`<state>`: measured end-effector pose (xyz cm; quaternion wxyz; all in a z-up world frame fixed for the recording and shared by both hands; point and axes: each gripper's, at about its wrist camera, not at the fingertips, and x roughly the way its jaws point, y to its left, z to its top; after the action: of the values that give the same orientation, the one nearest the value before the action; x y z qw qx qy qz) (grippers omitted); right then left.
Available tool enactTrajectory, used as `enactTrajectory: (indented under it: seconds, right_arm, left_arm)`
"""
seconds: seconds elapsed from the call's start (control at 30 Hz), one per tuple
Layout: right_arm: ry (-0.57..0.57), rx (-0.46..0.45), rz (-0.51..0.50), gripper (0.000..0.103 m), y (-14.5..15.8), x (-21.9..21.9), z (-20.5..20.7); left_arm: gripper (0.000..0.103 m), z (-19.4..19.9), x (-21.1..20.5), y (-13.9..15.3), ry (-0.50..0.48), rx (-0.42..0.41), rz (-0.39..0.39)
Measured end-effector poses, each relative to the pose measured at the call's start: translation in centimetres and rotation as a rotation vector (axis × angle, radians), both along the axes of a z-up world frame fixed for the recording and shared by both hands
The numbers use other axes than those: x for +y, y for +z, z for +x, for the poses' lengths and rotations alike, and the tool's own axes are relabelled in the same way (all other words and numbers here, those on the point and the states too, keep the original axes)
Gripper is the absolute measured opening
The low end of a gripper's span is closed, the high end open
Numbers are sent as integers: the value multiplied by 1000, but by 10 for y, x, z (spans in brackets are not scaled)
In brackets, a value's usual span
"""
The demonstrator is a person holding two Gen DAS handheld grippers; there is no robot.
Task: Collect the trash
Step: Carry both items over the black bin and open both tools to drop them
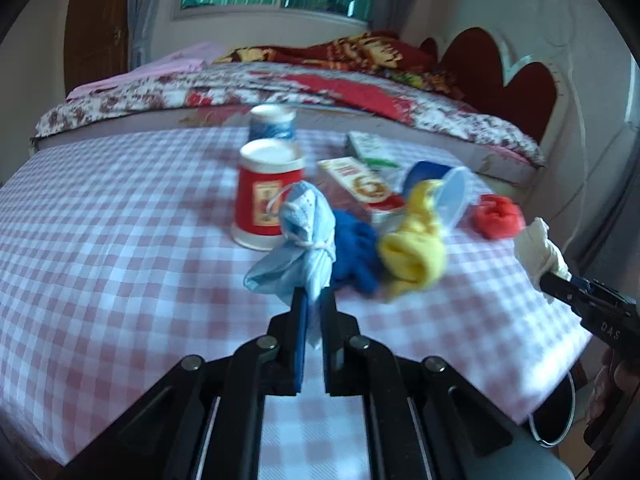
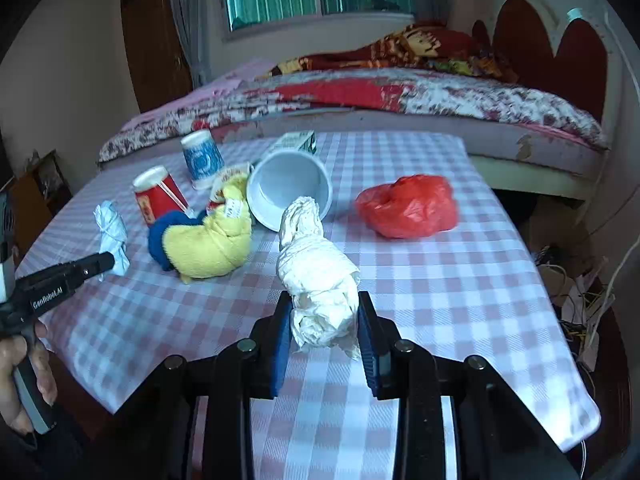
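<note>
My left gripper (image 1: pixel 314 300) is shut on a crumpled light-blue face mask (image 1: pixel 298 248), held just above the checked tablecloth; it also shows in the right wrist view (image 2: pixel 112 232). My right gripper (image 2: pixel 324 312) is shut on a wad of white tissue paper (image 2: pixel 316 268), which also shows in the left wrist view (image 1: pixel 538 252). On the table lie a red plastic bag (image 2: pixel 408 206), a white cup on its side (image 2: pixel 290 190), a red paper cup (image 1: pixel 268 192), a blue paper cup (image 1: pixel 273 122) and two cartons (image 1: pixel 362 184).
A yellow cloth (image 2: pixel 208 240) and a blue cloth (image 1: pixel 354 256) lie in the middle of the table (image 2: pixel 440 300). A bed (image 2: pixel 400 96) stands behind the table. Cables lie on the floor at the right (image 2: pixel 580 304).
</note>
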<state>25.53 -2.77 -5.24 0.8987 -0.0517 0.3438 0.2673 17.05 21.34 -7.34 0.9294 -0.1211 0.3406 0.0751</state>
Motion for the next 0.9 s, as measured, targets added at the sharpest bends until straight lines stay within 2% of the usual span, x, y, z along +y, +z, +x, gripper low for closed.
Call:
enactTrajectory:
  seconds: [0.17,0.37,0.9]
  right_arm:
    - [-16,-55,25,32,20,-23,-34]
    - [-37,-92,30,32,30,-52,-64]
    - [-223,-91,65,32,23,-160,-99]
  left_arm:
    - [7,-18,-27,14,-56,-49,0]
    - [7,-30,-61,21,-115,-77,-6]
    - [7,-33,-174,28,-333,-84,20]
